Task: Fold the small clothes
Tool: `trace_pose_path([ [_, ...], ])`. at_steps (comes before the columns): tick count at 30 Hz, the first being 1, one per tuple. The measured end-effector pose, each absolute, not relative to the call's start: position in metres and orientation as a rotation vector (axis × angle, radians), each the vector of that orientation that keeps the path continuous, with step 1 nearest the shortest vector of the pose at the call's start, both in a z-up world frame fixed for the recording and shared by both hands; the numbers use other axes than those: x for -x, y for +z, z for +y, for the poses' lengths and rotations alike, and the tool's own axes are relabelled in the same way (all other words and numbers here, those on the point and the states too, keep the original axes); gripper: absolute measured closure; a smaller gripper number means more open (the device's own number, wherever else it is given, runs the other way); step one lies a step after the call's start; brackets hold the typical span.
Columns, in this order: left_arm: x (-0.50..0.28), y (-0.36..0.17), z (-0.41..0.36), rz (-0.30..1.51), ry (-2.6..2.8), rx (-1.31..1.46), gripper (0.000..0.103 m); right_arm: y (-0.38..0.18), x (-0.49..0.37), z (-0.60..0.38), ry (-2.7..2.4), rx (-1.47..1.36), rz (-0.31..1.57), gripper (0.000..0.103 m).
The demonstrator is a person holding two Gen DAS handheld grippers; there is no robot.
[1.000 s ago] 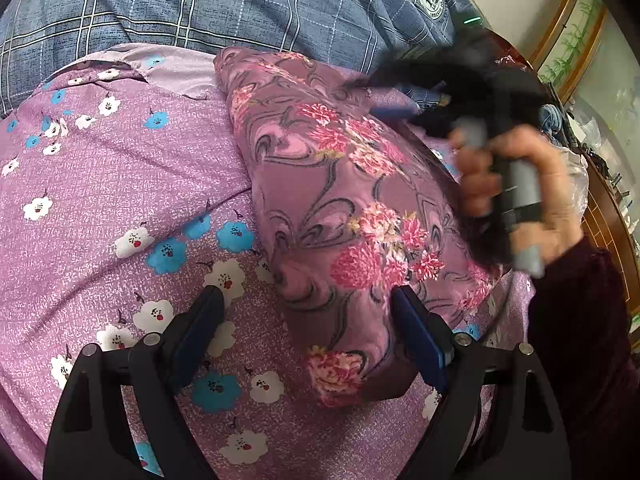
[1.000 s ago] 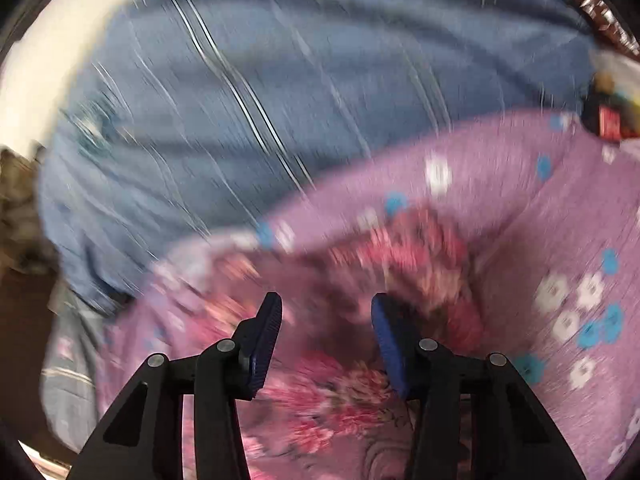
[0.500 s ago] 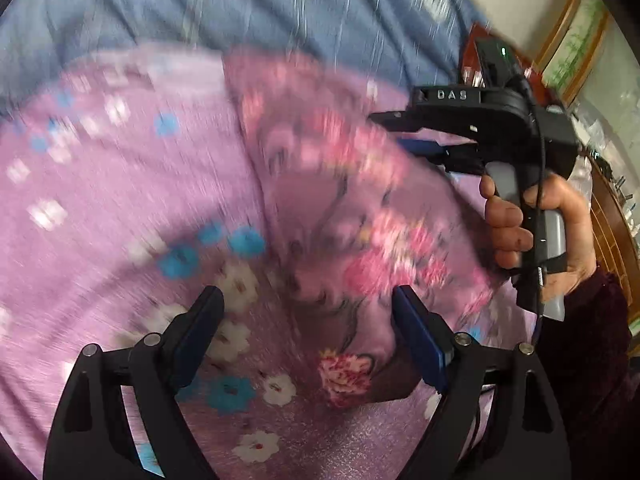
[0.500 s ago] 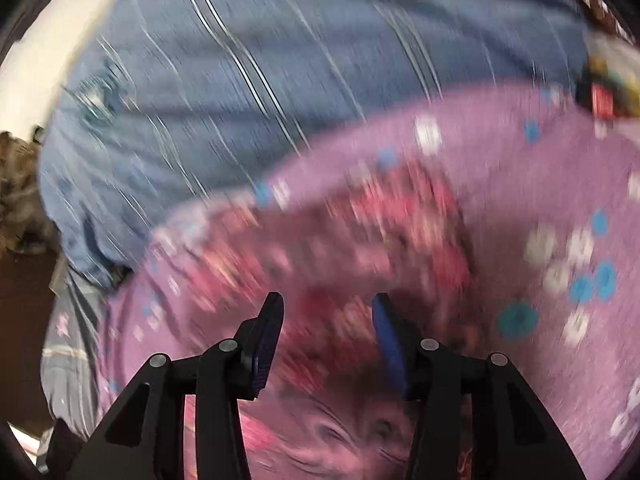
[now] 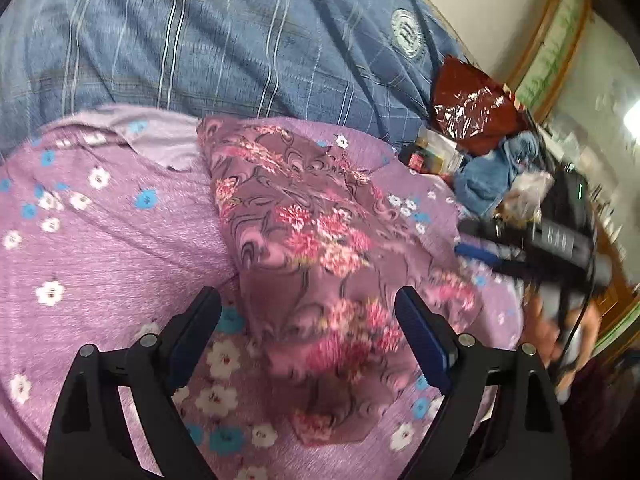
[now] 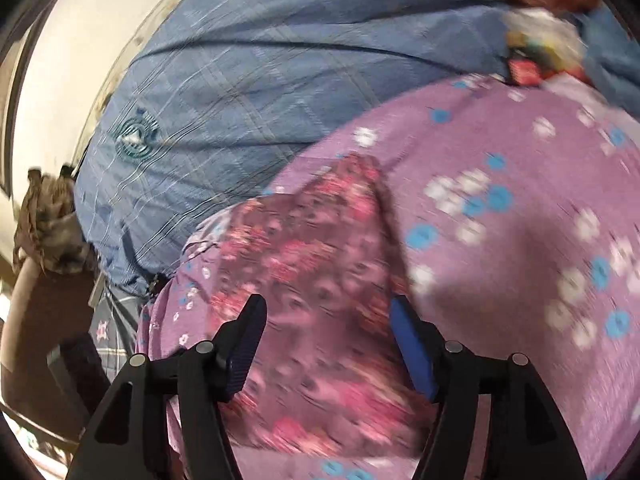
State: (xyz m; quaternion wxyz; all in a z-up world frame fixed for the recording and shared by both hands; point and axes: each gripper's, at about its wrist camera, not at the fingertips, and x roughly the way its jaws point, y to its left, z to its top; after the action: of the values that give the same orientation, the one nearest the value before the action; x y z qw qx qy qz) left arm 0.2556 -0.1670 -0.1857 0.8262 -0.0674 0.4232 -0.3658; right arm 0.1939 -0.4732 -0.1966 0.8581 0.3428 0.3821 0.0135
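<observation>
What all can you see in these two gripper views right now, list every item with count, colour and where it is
dark floral garment: one, maroon with pink flowers, folded on top of the lilac cloth, centre
lilac cloth: one, purple with white and blue flowers, spread underneath
checked bedcover: one, blue with a round badge, behind the cloth
shiny bag: one, dark red, upper right edge
blue cloth bundle: one, below the bag
small boxes and packets: several, too blurred to count
left gripper: black with blue pads, open, over the garment's near end
right gripper: same colours, jaws opening, nothing pinched
hand: one, blurred, holding the right gripper
</observation>
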Motion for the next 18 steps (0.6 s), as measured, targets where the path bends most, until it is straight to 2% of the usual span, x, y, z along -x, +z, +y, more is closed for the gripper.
trace_pose_path([
  [3,-0.266,-0.193,-0.169,0.945,-0.754,0.174,0.014,-0.212,-0.190,-0.489,0.048,-0.808,0.798,0.036],
  [10,-0.271,-0.195,-0.172,0.884,-0.633,0.094,0.014,-0.199,-0.201,-0.468,0.107,-0.716,0.709,0.038],
  [12,-0.269,-0.196,-0.177,0.871,-0.598,0.020,0.014,-0.191,-0.203,-0.453,0.136,-0.654,0.691,0.051],
  [13,-0.268,-0.197,-0.179,0.870,-0.582,-0.012,0.014,-0.189,-0.205,-0.446,0.153,-0.629,0.698,0.065],
  [14,-0.268,-0.199,-0.180,0.870,-0.572,-0.031,0.014,-0.190,-0.208,-0.440,0.161,-0.607,0.719,0.073],
  [18,-0.268,-0.204,-0.182,0.869,-0.552,-0.058,0.014,-0.224,-0.230,-0.429,0.096,-0.582,0.910,0.079],
])
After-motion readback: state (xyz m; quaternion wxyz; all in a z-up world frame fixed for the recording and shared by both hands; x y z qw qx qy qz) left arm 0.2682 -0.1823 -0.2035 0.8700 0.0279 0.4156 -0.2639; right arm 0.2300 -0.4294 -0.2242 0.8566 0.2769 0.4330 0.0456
